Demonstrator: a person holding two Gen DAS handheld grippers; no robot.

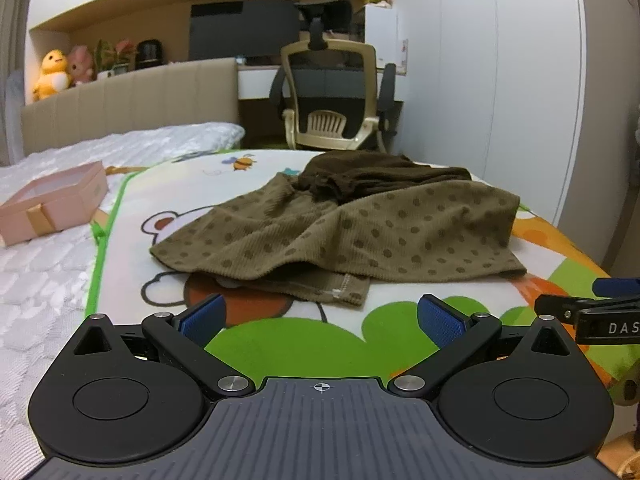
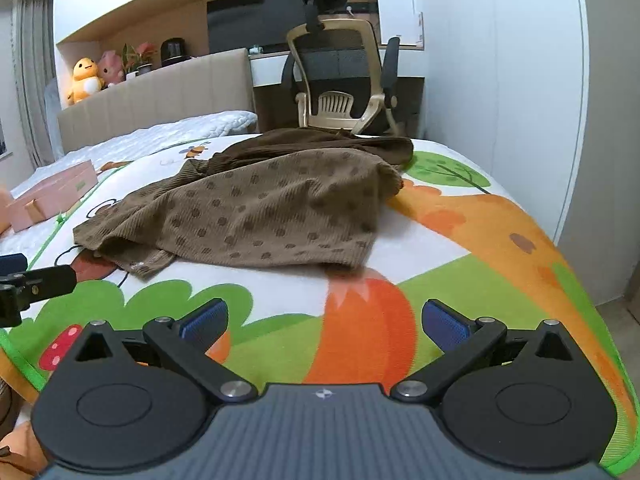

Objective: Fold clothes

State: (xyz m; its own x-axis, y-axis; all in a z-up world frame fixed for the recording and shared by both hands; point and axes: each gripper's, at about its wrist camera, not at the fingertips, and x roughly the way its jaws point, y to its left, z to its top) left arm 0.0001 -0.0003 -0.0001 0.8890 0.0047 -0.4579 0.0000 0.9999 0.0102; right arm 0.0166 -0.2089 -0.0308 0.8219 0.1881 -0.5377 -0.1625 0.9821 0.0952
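A brown polka-dot ribbed garment (image 1: 340, 236) lies crumpled on a cartoon-print play mat (image 1: 280, 336) on the bed, with a darker brown piece (image 1: 380, 176) bunched on its far side. It also shows in the right wrist view (image 2: 256, 216). My left gripper (image 1: 320, 316) is open and empty, hovering just short of the garment's near hem. My right gripper (image 2: 324, 320) is open and empty, over the mat in front of the garment's right corner. The right gripper's finger shows at the right edge of the left wrist view (image 1: 600, 312).
A pink gift box (image 1: 52, 204) sits on the white quilt (image 1: 40, 280) to the left. A beige headboard (image 1: 132, 100), an office chair (image 1: 332, 92) and a white wardrobe wall (image 1: 500, 80) stand beyond the bed. The mat's right edge (image 2: 580, 280) drops to the floor.
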